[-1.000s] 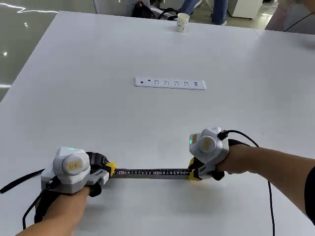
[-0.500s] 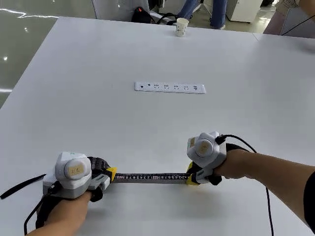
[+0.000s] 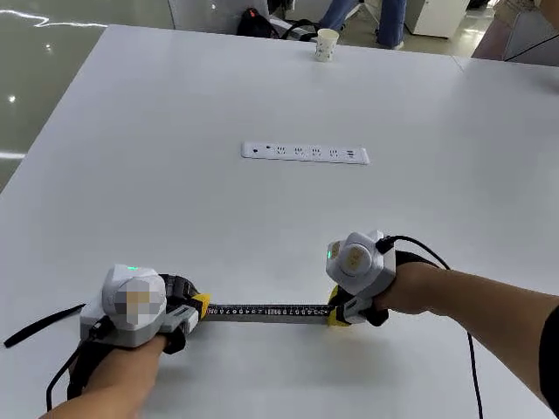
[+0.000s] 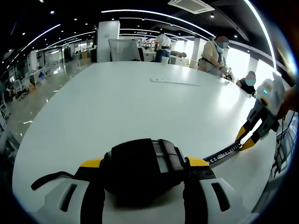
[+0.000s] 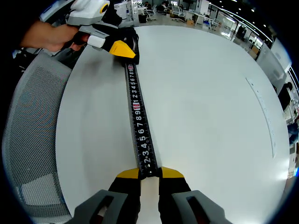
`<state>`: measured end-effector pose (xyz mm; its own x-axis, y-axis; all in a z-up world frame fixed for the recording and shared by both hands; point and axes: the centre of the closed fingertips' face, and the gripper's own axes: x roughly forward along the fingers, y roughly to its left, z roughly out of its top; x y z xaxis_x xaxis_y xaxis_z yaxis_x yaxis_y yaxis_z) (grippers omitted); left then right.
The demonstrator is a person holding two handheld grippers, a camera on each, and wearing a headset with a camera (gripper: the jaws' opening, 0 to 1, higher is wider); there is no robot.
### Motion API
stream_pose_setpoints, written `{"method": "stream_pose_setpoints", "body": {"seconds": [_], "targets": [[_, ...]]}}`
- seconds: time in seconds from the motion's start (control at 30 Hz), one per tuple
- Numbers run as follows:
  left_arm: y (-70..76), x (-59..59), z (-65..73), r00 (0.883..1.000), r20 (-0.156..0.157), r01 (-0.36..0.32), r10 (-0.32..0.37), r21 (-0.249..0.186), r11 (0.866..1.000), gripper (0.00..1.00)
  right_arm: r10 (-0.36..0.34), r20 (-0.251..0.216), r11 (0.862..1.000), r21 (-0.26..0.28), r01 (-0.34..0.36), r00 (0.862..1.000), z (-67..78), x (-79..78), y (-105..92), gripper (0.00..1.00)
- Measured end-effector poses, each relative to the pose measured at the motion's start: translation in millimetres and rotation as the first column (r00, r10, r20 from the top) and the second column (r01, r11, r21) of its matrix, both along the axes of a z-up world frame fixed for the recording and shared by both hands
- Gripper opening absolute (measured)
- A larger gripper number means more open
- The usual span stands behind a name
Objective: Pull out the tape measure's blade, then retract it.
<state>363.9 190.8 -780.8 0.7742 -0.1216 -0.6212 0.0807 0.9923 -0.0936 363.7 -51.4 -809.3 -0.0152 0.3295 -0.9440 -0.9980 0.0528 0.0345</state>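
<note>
Across the near edge of the white bench (image 3: 262, 96), the tape measure is held stretched from 9 o'clock to 3 o'clock in the head view. A power strip (image 3: 305, 153) is seen lying flat toward 12 o'clock of it, well apart, and a paper cup (image 3: 326, 44) is stood further off at the far edge. At the 9 o'clock end the left tool (image 3: 196, 305) is pressed against the flanks of the black case (image 4: 140, 170), which is gripped between its yellow-tipped jaws. At the 3 o'clock end the right tool (image 5: 149, 173) is pinched on the free end of the blade (image 5: 139, 121), which is laid flat along the bench with its numerals up.

Compared with a second ago, the exposed run of blade is found slightly shorter. The right tool has been brought toward 9 o'clock, while the power strip is shown at the same width, so the change is not explained by the camera alone. It is judged that the pull-out is finished and that the blade is being fed back under control. A good part of it remains to be taken in.

The end hook is covered by the right tool's jaws. The underside of the case and any lock button are masked by the left tool, so whether the blade is locked cannot be told. The markings on the blade are too small to be read in the head view.
</note>
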Motion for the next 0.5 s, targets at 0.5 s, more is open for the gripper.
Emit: {"method": "stream_pose_setpoints", "body": {"seconds": [0.5], "targets": [[0.1, -0.4, -0.4, 1.000, -0.007, 0.004, -0.004, 0.011, 1.000, 0.64, 0.004, 0.002, 1.000, -0.015, -0.004, 1.000, -0.5, 0.1, 5.1, 0.10]]}}
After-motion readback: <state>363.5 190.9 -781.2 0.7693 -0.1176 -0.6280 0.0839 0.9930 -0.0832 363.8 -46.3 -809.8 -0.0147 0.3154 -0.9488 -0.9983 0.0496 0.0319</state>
